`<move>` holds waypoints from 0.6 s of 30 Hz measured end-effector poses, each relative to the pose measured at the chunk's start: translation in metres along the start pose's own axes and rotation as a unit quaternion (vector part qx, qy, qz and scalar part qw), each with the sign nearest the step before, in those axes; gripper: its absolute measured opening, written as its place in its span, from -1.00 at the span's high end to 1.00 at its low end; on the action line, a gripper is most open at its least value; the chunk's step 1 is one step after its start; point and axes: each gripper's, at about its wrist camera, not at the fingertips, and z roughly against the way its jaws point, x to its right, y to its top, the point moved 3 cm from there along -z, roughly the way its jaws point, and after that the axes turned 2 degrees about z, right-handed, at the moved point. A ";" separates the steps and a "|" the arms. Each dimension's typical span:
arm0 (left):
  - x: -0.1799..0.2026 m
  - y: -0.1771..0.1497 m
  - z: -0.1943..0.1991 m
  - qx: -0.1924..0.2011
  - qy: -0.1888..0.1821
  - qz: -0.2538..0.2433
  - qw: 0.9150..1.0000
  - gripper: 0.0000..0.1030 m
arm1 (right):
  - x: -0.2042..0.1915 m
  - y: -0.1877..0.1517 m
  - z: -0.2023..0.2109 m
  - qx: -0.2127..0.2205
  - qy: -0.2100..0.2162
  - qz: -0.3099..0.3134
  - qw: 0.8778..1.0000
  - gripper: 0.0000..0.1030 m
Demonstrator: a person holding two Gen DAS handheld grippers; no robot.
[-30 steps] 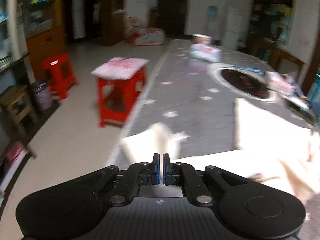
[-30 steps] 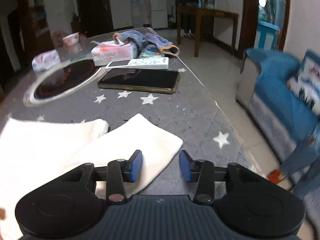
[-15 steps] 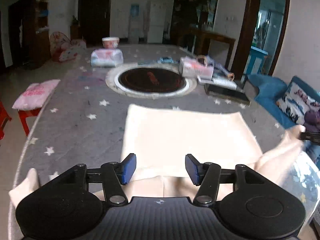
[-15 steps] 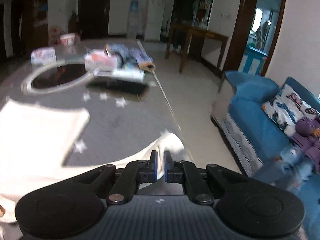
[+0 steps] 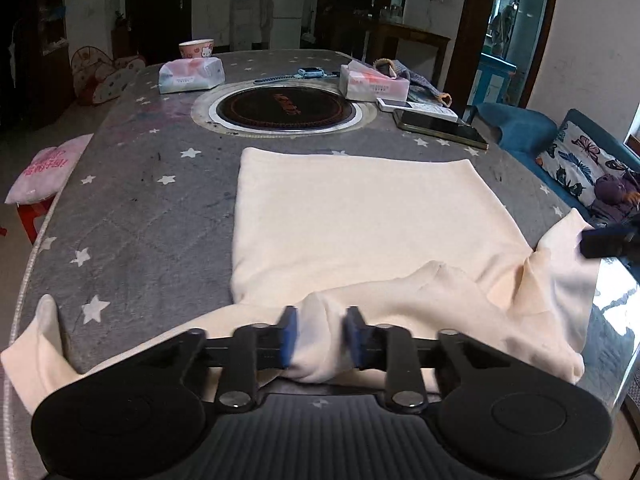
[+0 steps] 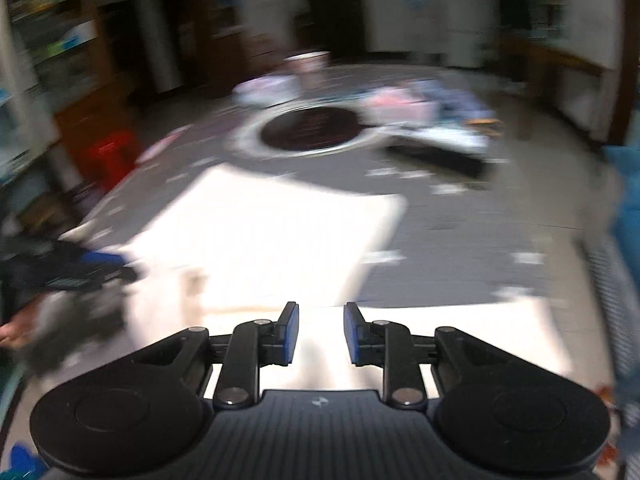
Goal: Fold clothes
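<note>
A cream garment [image 5: 360,224] lies on the grey star-print table [image 5: 152,208], its body flat and its near edge bunched. My left gripper [image 5: 320,338] stands partly open with a bunched fold of the cloth between its blue pads [image 5: 289,336]; I cannot tell if the pads press it. A sleeve [image 5: 36,352] trails at the near left. The right sleeve end [image 5: 568,240] is lifted at the table's right edge. In the blurred right wrist view my right gripper [image 6: 320,336] is open and empty above the garment [image 6: 272,236]; the left gripper [image 6: 76,272] shows at far left.
A round black hotplate [image 5: 286,110] sits mid-table. Beyond it are tissue packs [image 5: 191,74], a bowl [image 5: 196,48], a phone [image 5: 440,128] and a remote [image 5: 416,106]. A blue sofa [image 5: 520,132] is to the right, a red stool with a pink cushion [image 5: 44,168] to the left.
My left gripper has come down onto the garment's near edge, with cloth now between its pads. My right gripper has opened, let go of the sleeve and swung left over the garment.
</note>
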 end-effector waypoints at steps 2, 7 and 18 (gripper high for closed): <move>-0.002 -0.001 0.006 0.005 -0.002 -0.001 1.000 0.71 | -0.021 0.002 -0.014 -0.012 0.035 0.025 0.999 0.54; -0.006 0.002 0.018 0.020 -0.001 -0.001 1.000 0.70 | -0.058 0.009 -0.039 -0.024 0.095 0.067 0.993 0.35; -0.029 0.012 0.055 0.061 0.034 0.021 0.997 0.26 | -0.076 0.017 -0.098 -0.058 0.127 0.053 0.989 0.70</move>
